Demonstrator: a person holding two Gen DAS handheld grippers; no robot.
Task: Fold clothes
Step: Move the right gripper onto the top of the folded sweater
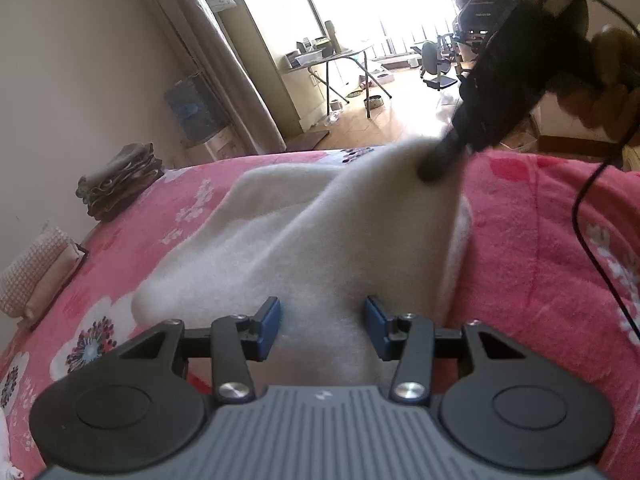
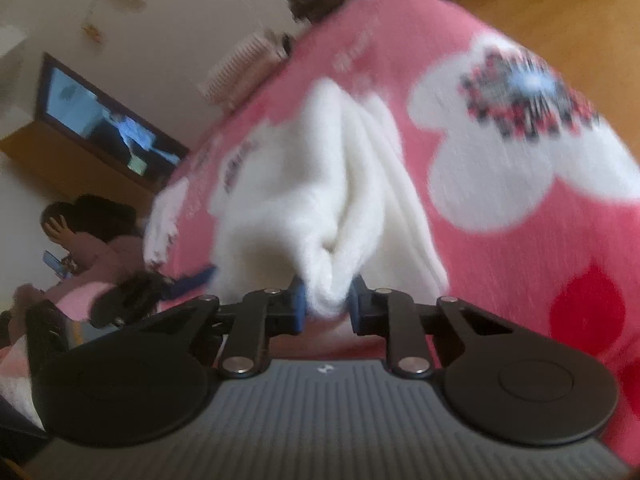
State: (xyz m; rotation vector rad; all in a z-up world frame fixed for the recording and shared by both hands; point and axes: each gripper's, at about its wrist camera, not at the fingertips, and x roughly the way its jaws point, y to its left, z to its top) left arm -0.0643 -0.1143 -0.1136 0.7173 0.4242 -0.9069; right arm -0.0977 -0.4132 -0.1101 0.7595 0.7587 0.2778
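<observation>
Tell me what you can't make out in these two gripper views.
- Left wrist view: the white garment runs under the left gripper, hiding its near edge.
- Left wrist view: glare washes out the window.
- Right wrist view: motion blur smears the bedspread print; the right gripper covers the pinched fabric.

A pink flowered bedspread covers the bed, with a stack of folded dark cloths at its far left edge, a folding desk beyond on the wooden floor, and what seems a lit screen left.
</observation>
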